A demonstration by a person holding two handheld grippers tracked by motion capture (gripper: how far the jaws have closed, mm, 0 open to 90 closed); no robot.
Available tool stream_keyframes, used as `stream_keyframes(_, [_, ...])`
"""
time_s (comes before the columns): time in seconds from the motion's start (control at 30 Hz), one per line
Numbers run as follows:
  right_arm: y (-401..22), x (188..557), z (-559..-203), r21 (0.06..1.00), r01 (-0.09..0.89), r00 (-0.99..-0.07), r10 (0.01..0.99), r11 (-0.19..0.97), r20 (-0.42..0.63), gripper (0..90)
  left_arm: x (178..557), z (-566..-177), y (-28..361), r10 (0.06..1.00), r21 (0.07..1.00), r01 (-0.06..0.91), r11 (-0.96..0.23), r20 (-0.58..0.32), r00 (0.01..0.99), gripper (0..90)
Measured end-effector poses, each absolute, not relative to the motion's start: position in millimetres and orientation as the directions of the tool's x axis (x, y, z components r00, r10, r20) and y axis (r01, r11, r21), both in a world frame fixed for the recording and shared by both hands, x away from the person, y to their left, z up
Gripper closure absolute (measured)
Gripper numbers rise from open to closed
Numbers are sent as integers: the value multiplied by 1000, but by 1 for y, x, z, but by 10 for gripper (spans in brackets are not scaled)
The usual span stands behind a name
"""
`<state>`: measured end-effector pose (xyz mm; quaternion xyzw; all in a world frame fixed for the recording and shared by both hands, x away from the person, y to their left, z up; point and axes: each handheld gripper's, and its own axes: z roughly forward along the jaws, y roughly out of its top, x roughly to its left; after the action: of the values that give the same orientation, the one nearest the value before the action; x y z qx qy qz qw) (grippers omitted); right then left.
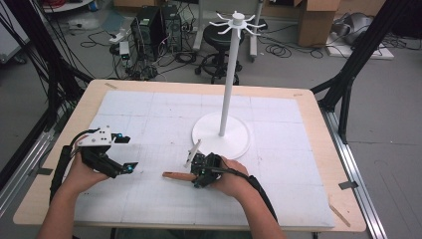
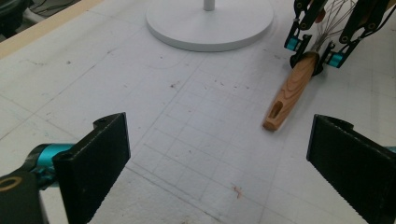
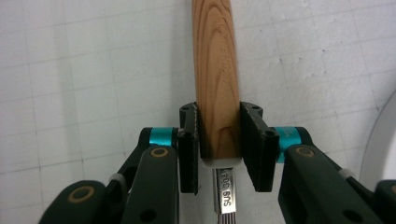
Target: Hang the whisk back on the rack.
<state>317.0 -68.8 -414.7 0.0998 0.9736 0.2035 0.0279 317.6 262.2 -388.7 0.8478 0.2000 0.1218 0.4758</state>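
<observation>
Near the stand [image 1: 221, 133], on the mat [image 1: 149, 114]: whisk [image 3: 218, 79] clamped at the handle's wire end by right gripper [image 3: 219, 144]. Left gripper [image 2: 219, 154] wide apart, holding nothing. Might tip or slip if lifted, far end being heavy.

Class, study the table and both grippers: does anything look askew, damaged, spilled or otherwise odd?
Nothing stands out. The right gripper is shut squarely on the wooden handle of a whisk lying on the mat; the left gripper is open, and the white stand is upright.
</observation>
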Motion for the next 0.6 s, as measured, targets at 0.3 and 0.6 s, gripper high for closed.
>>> stream_keyframes(0.3, [-94, 321, -386, 554, 207, -965, 261, 806, -19, 705, 318, -389, 263, 455, 857, 223, -464, 14, 890, 67])
stream_keyframes(0.6, [-121, 320, -361, 666, 221, -951, 309, 713, -16, 706, 318, -388, 263, 454, 856, 222, -467, 17, 891, 67])
